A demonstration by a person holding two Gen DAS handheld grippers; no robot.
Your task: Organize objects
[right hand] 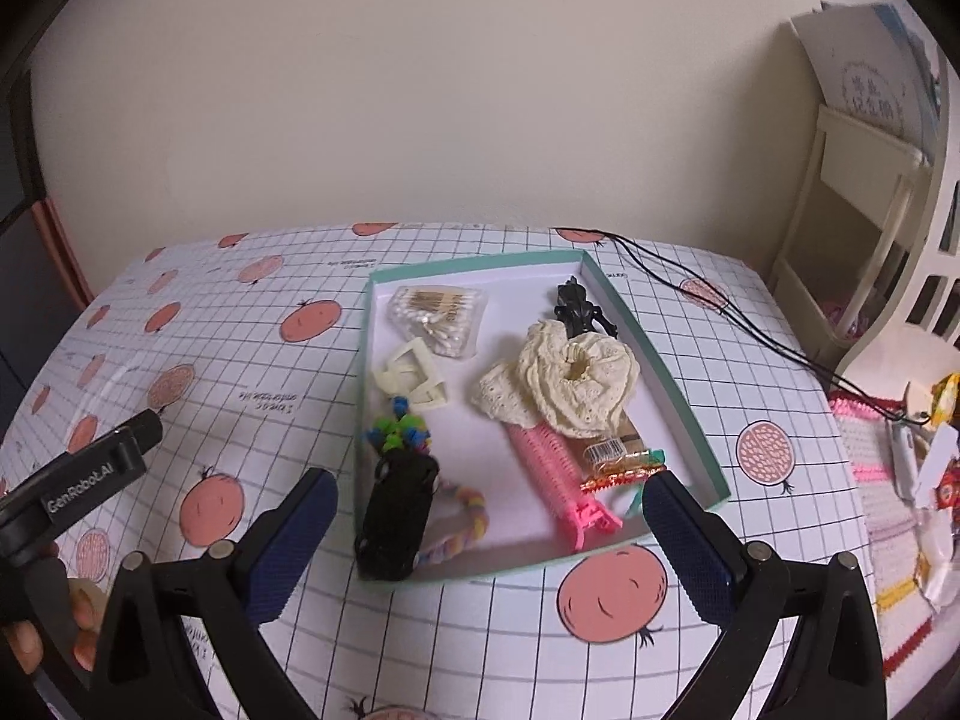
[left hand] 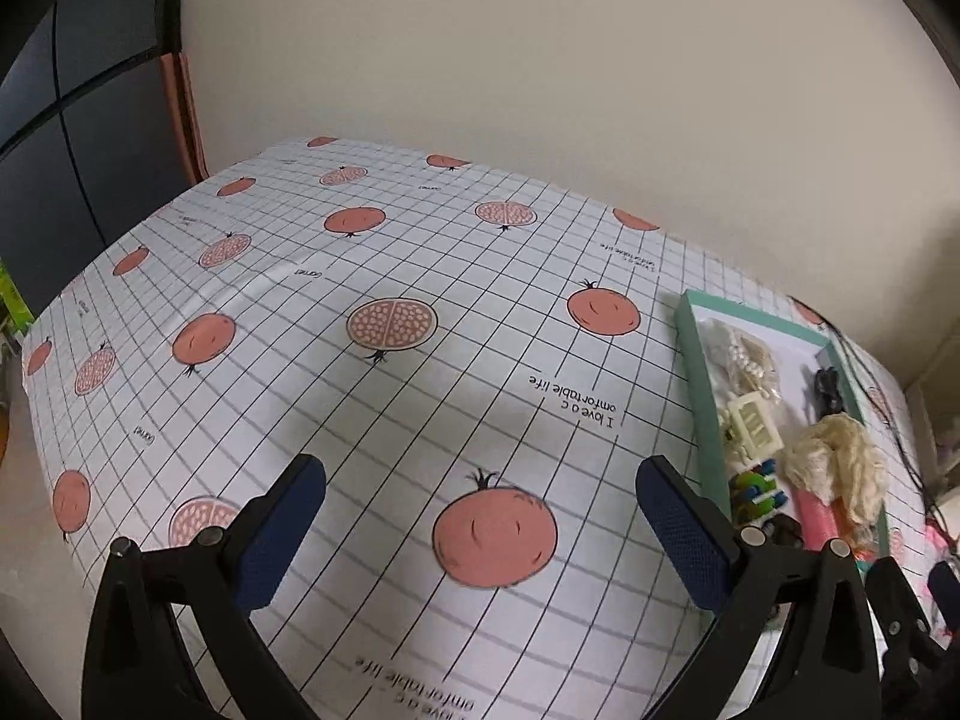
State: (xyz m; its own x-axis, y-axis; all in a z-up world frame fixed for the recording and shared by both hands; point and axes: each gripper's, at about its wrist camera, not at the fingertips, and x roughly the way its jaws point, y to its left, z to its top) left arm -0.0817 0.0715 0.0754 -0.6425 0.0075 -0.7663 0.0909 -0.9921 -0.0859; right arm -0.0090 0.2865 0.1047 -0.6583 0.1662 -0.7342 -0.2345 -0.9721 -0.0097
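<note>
- Left wrist view: the left gripper hangs above a table covered by a grid-patterned cloth printed with pomegranates. Its two blue-padded fingers stand wide apart with nothing between them.
- Under and ahead of this gripper the cloth is bare; no loose item shows on the left or far part of the table.
- At the right edge sits a shallow teal-rimmed tray, seen at a slant. Small items crowd it, among them a cream scrunchie and a cream claw clip.
- Right wrist view: the right gripper hovers at the near end of the same tray, fingers spread wide and holding nothing.
- In the tray: a packet of cotton swabs at the far left, the cream clip nearer, a black clip at the far end, the scrunchie in the middle, a pink roller clip near right, and a black clip leaning on the near-left rim.
- The left gripper's body shows at the left edge, off the tray.
- Judgement: gathering looks nearly or fully done, since every small item in sight lies in the tray. The black clip on the rim may need settling inside.
- Clutter on a knitted mat at the far right may or may not belong to the task; I cannot tell.
</note>
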